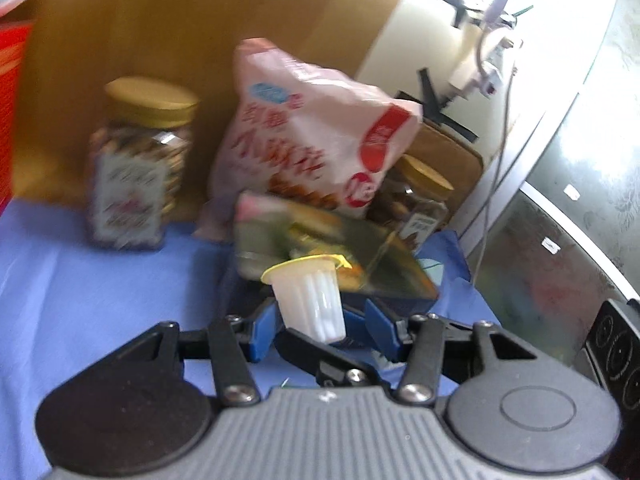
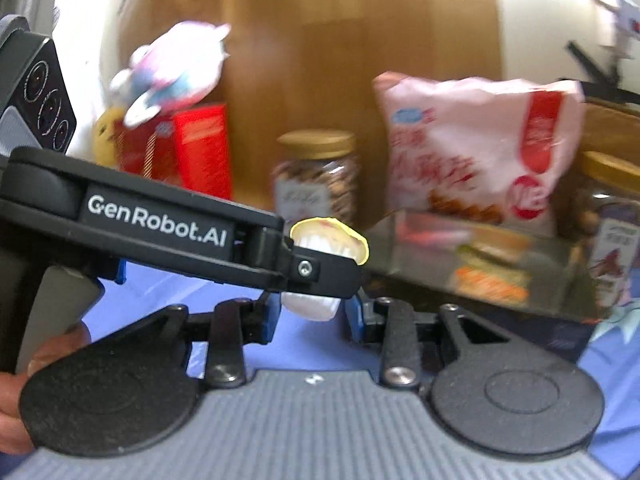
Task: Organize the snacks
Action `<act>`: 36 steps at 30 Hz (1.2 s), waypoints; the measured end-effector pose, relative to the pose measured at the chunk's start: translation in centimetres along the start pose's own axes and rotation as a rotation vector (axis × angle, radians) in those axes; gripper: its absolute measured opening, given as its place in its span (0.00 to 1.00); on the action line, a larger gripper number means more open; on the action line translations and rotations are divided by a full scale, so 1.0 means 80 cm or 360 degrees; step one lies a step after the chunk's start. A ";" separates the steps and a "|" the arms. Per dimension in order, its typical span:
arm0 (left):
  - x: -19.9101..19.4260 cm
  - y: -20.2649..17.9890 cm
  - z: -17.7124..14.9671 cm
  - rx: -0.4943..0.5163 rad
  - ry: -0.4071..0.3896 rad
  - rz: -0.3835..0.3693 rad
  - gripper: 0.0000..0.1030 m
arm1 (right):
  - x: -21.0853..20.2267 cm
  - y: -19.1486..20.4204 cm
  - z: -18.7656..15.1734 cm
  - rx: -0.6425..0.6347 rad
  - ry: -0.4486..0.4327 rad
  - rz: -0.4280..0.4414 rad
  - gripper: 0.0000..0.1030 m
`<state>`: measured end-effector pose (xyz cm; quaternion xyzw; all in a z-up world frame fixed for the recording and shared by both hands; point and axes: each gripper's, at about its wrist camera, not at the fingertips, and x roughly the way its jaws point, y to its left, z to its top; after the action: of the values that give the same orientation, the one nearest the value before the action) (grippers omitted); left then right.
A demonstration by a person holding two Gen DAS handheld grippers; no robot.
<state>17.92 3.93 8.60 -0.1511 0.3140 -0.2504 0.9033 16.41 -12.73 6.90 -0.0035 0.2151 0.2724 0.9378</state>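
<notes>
Your left claw is clenched on a small white jelly cup with a yellow foil lid. The cup sits tilted between its blue pads, lid end pointing away from the claw. From your right wrist, that same claw comes in from the left, and one black finger crosses the cup's middle.

Your right claw has the narrow bottom of the same cup between its own blue pads, which look closed against it. So both claws are on the one cup, held above the blue cloth. Your hand shows at the lower left of the right wrist view, wrapped round the left handle.

Just ahead of the claws, touching neither, lies a flat dark snack box with a glossy top. Behind it a pink snack bag with red print leans upright against a wooden panel.

Ahead and to the left of the left claw stands a clear jar with a gold lid. A second gold-lidded jar stands ahead and to the right, partly hidden by the bag and the box.

Further left of the right claw are a red box and, above it, a blurred pink and white plush toy
</notes>
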 end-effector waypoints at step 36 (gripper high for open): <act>0.004 0.053 -0.065 -0.0235 0.0101 0.0046 0.58 | -0.044 -0.084 -0.088 0.0419 0.0179 0.0055 0.45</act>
<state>16.35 6.68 2.66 -0.2046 0.3623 -0.2181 0.8828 14.32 -21.11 1.21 0.1079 0.3011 0.2573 0.9118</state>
